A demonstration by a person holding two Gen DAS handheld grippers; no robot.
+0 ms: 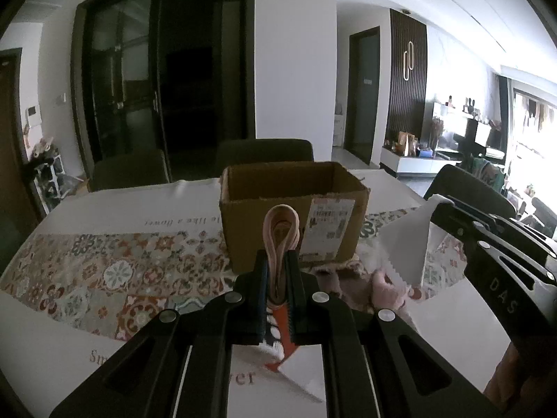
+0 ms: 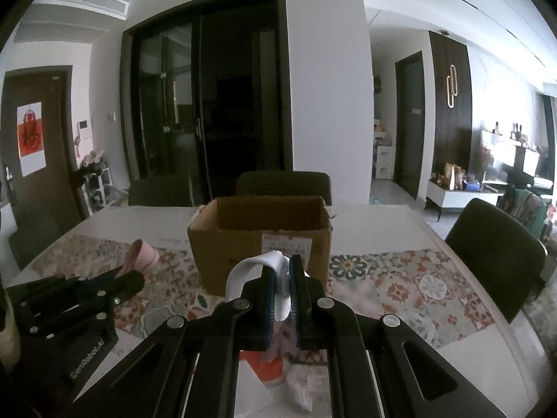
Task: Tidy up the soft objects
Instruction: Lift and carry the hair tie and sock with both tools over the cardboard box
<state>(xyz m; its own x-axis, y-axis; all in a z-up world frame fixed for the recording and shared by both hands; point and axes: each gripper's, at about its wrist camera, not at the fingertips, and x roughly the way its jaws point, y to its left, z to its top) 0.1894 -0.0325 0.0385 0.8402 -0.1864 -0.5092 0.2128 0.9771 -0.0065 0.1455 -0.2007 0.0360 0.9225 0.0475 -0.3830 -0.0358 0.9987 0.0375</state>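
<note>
**Over the patterned table: cloth held, box not yet reached**

Above the table [image 1: 104, 209], both grippers are clamped on soft fabric. The left gripper [image 1: 276, 261] pinches a folded pink cloth [image 1: 281, 230], its loop standing up between the pads. The right gripper [image 2: 281, 271] is closed on a white cloth [image 2: 257, 264] that curls over its left finger. Both hang short of the open cardboard box [image 2: 257, 240], which stands just beyond them on the tablecloth. I judge the pick-up done and the carry and drop into the box still to come; whether anything already lies inside the box, neither view shows.

The left wrist view alone shows a pale pink fluffy piece [image 1: 386, 289] hanging beneath the white cloth. The right wrist view alone shows the box's dark interior more from above, and blurred white and orange fabric hanging below its own fingers. Each view catches the other gripper at its edge.
</note>
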